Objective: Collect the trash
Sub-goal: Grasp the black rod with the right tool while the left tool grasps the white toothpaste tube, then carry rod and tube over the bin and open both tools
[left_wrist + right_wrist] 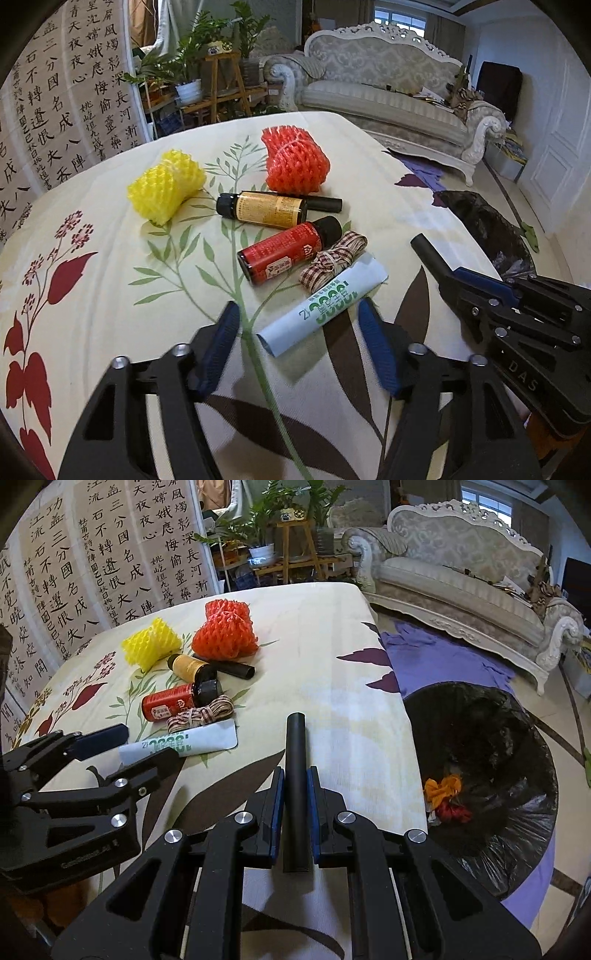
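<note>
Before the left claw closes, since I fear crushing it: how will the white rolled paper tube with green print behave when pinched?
The white rolled paper tube with green print looks hollow and thin-walled, so it will probably flatten. It seems light. Lying on its side on the floral tablecloth, it may roll if nudged.

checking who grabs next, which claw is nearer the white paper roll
Left. The left claw straddles the white paper roll's near end, open; the right claw is off to its side, shut on a black tube.
</note>
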The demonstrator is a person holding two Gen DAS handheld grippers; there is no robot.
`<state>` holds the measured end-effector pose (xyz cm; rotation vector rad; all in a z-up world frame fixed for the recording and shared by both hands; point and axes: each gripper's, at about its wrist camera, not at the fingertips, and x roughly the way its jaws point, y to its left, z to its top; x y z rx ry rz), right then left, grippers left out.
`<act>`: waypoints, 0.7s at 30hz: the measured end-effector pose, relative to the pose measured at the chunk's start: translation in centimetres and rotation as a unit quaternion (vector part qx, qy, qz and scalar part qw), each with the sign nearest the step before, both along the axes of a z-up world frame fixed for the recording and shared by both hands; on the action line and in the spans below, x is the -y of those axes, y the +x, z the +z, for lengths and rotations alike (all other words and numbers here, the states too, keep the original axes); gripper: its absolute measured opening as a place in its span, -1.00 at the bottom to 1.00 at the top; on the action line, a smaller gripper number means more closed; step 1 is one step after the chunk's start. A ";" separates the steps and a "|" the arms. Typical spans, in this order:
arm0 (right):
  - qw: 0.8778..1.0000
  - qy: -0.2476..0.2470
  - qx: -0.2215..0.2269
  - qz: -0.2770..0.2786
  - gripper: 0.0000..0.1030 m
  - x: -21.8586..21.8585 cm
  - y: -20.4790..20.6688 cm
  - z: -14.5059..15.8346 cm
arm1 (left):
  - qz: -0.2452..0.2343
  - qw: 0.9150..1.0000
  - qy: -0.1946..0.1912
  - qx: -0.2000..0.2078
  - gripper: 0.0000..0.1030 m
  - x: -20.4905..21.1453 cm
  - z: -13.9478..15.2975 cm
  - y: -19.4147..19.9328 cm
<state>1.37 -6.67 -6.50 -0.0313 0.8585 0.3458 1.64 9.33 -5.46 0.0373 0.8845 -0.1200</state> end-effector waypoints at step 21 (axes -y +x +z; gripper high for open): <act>1.000 -0.008 0.004 -0.003 -0.76 -0.1 0.0 -0.1 | 0.013 1.000 -0.016 -0.014 -0.51 -2.4 0.2 -3.5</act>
